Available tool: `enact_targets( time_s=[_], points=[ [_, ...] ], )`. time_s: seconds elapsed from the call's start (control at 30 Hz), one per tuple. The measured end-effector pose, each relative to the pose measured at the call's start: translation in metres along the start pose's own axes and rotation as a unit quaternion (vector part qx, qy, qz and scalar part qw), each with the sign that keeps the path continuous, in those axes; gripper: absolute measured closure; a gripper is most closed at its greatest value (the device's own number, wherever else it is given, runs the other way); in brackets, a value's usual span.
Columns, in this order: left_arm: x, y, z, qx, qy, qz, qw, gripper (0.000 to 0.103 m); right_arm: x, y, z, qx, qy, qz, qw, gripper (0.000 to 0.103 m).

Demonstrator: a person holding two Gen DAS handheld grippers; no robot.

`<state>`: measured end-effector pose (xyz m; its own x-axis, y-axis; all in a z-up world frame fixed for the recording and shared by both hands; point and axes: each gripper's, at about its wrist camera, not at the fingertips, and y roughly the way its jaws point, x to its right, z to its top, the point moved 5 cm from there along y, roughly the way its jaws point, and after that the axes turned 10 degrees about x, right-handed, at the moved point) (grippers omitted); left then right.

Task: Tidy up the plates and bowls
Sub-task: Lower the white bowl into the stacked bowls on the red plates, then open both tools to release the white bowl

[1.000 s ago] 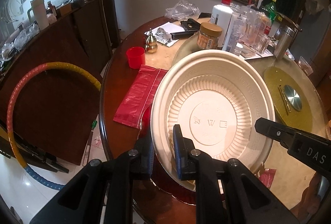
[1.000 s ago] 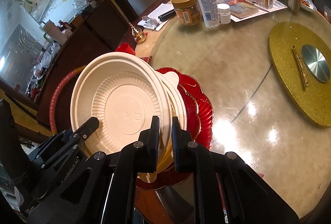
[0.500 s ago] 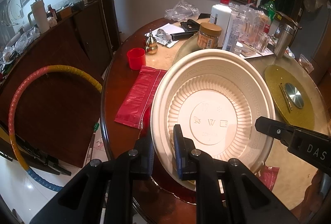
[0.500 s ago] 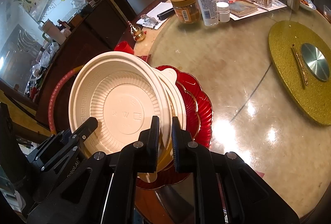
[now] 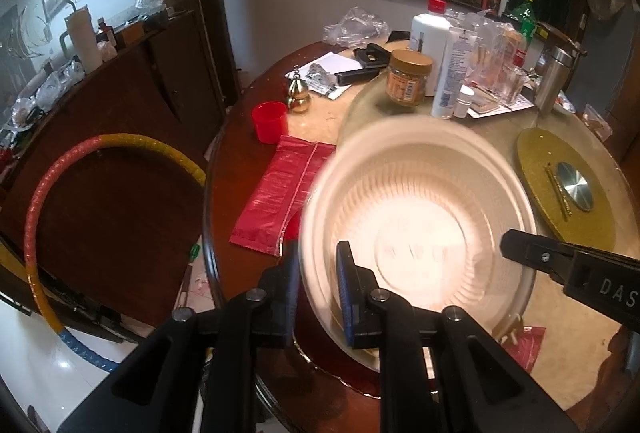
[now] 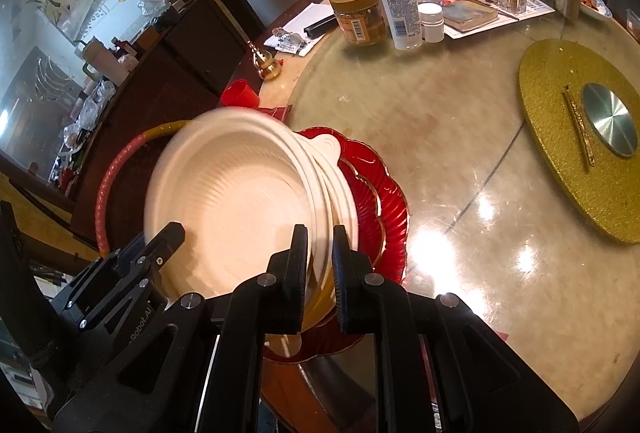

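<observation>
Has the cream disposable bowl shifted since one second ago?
Yes. The cream disposable bowl is motion-blurred and has dropped in the left wrist view: its top rim, which overlapped the base of the brown-lidded jar, now sits below it. The left gripper is opening around its rim.

Right gripper point(image 6: 320, 265) jaws astride blurred cream bowl point(image 6: 232, 205) rim, red plate point(image 6: 380, 201) beneath

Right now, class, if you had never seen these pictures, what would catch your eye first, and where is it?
First the big cream bowl, tilted and blurred, its rim between the fingers of the left hand-held gripper, whose jaws are opening, and the right hand-held gripper. Under it lies a scalloped red plate at the table's near edge. A glittery gold disc sits to the right.
</observation>
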<state>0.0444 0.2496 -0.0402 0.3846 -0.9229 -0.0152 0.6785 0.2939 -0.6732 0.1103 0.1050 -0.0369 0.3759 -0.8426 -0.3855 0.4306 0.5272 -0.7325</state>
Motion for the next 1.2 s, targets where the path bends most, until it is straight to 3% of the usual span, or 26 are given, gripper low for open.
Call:
enact_targets(
  time_s=[0.07,0.23,0.4,0.47,0.53,0.57,0.73,0.97,1.2],
  points=[
    [-0.001,-0.001,0.001,0.003,0.001,0.003,1.0,0.083,0.002,-0.001,0.001,0.002,0.003,-0.001,1.0,0.09],
    [-0.003,-0.006,0.003,0.017,-0.003,0.005,0.9998,0.064,0.001,-0.005,0.002,0.007,0.0,-0.005,1.0,0.089],
    [-0.003,-0.014,0.005,0.035,-0.008,0.002,0.9994,0.06,0.001,-0.01,0.005,0.023,-0.011,-0.021,0.999,0.089],
    [-0.002,-0.018,0.007,0.043,-0.013,-0.006,0.999,0.048,0.002,-0.014,0.007,0.04,-0.019,-0.034,0.998,0.082],
    [0.0,-0.023,0.008,0.06,-0.016,-0.017,0.9979,0.023,0.001,-0.021,0.009,0.063,-0.03,-0.033,0.997,0.063],
    [0.001,-0.025,0.009,0.069,-0.016,-0.017,0.9973,0.019,-0.001,-0.024,0.009,0.07,-0.036,-0.032,0.996,0.06],
    [0.014,-0.032,0.006,0.094,0.023,0.003,0.9953,0.019,-0.007,-0.048,0.002,0.121,-0.081,-0.038,0.989,0.042],
    [0.021,-0.039,-0.009,0.098,0.021,0.001,0.995,0.018,0.01,-0.077,-0.02,0.163,-0.099,-0.045,0.981,0.042],
    [0.031,-0.054,-0.026,0.096,0.008,-0.014,0.9952,0.018,0.024,-0.091,-0.038,0.156,-0.131,-0.045,0.978,0.041]
  ],
)
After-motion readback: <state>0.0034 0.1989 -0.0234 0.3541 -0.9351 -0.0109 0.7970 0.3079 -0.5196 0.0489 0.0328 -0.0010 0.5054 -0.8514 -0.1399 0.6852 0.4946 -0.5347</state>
